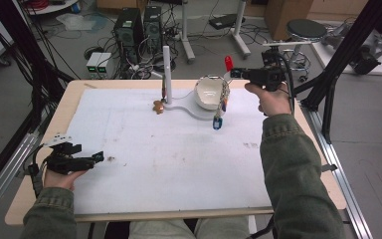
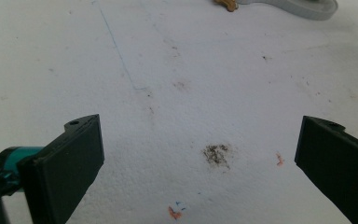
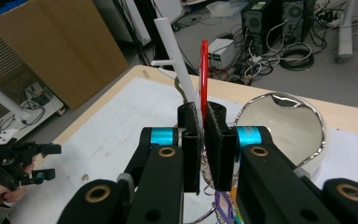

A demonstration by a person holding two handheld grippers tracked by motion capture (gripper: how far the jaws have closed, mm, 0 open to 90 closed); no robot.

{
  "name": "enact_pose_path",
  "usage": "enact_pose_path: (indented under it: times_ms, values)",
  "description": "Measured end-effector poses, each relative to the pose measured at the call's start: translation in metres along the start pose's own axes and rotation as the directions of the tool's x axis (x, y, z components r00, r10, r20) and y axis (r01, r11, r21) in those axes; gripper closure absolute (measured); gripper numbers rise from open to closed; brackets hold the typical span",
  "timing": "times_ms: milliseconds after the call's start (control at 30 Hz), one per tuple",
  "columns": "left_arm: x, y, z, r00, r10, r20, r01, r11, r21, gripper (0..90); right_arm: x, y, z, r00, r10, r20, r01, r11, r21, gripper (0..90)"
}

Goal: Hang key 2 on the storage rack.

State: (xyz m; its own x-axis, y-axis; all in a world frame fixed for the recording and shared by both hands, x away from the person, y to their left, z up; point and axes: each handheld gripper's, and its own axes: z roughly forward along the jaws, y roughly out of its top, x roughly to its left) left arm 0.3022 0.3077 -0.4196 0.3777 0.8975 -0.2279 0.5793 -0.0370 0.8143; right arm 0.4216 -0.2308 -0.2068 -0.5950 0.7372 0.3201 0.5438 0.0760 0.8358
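My right gripper (image 1: 235, 73) is up over the far right of the board, shut on a thin red tag (image 1: 228, 62). A bunch of key rings and charms (image 1: 223, 99) hangs from it, ending in a blue tag (image 1: 217, 123) near the board. In the right gripper view the jaws (image 3: 202, 112) pinch the red tag (image 3: 204, 70), and a purple charm (image 3: 223, 207) dangles below. Past them stands the white post (image 3: 175, 56) with a side peg. My left gripper (image 1: 98, 157) rests low at the near left, open with nothing in it (image 2: 198, 154).
A white bowl (image 1: 206, 94) sits on the flat base of the white post (image 1: 166, 69), right beside the hanging bunch. A small brown charm (image 1: 157, 106) lies by the post's foot. The white board (image 1: 169, 159) carries stains. Computers, cables and a stool stand beyond the table.
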Motion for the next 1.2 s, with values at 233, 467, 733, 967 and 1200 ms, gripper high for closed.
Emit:
enact_pose_path:
  times_ms: [233, 467, 733, 967, 1200]
  values:
    - [0.000, 0.000, 0.000, 1.0000, 0.000, 0.000, 0.000, 1.0000, 0.000, 1.7, 0.009, 0.006, 0.013, 0.9999, -0.006, -0.014, 0.006, 1.000, 0.006, 85.3]
    - [-0.001, 0.000, 0.000, 1.0000, 0.007, 0.002, -0.007, 1.0000, 0.004, 1.7, 0.020, 0.012, 0.026, 0.9995, -0.012, -0.028, 0.012, 1.000, 0.004, 85.3]
    - [0.000, 0.000, -0.001, 1.0000, 0.006, 0.002, -0.006, 1.0000, 0.001, 1.7, 0.027, 0.016, 0.040, 0.9995, -0.015, -0.028, 0.015, 1.000, 0.003, 85.3]
    - [0.000, 0.000, -0.001, 1.0000, 0.005, 0.004, -0.005, 1.0000, 0.001, 1.7, 0.033, 0.021, 0.051, 0.9996, -0.007, -0.029, 0.007, 1.000, -0.004, 85.2]
    - [0.000, 0.000, -0.001, 1.0000, 0.003, 0.006, -0.003, 1.0000, -0.002, 1.7, 0.042, 0.023, 0.065, 0.9998, -0.009, -0.015, 0.009, 1.000, -0.007, 85.2]
